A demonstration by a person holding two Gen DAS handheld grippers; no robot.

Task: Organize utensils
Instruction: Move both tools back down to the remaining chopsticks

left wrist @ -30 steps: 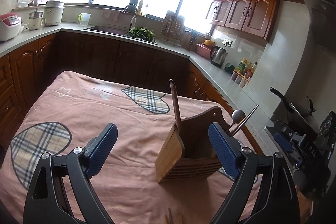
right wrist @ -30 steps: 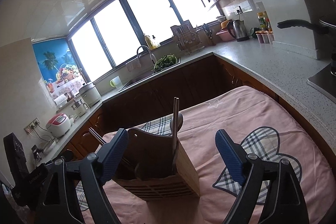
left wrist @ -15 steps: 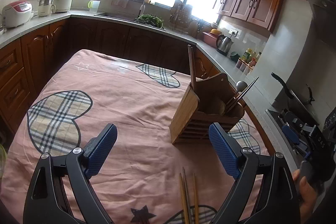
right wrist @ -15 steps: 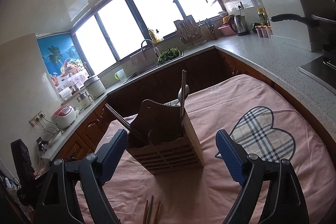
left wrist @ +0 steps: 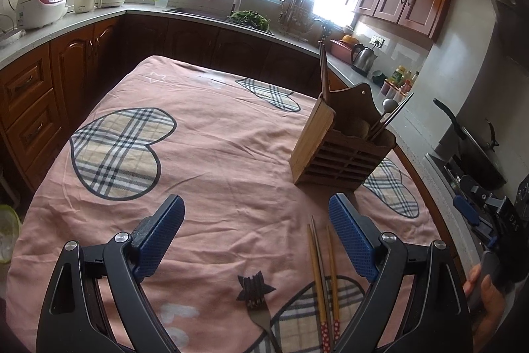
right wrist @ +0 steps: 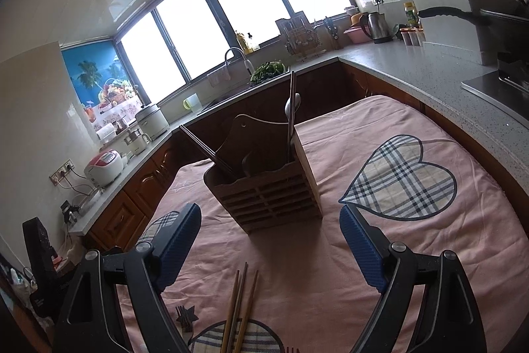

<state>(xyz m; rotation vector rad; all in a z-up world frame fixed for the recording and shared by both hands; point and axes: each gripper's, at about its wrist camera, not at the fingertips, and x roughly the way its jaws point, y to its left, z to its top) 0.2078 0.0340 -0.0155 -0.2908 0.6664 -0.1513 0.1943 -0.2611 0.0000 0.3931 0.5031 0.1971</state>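
A wooden utensil holder (left wrist: 340,151) stands on the pink tablecloth (left wrist: 211,154), right of centre, with chopsticks and a spoon standing in it. It also shows in the right wrist view (right wrist: 267,187). Three loose chopsticks (left wrist: 322,280) and a fork (left wrist: 259,310) lie on the cloth near me. My left gripper (left wrist: 256,235) is open and empty above the cloth, the chopsticks just inside its right finger. My right gripper (right wrist: 271,245) is open and empty, short of the holder, with the chopsticks (right wrist: 239,306) below it.
Wooden cabinets and a grey counter (left wrist: 82,19) wrap around the table, with rice cookers (left wrist: 41,7), a sink and a kettle (left wrist: 363,58). A stove with a pan (left wrist: 472,148) is at the right. The other gripper and a hand (left wrist: 489,293) show at the right edge.
Both grippers have pulled back and up from the holder. The holder now looks smaller and farther, and the loose chopsticks and fork have come into view.
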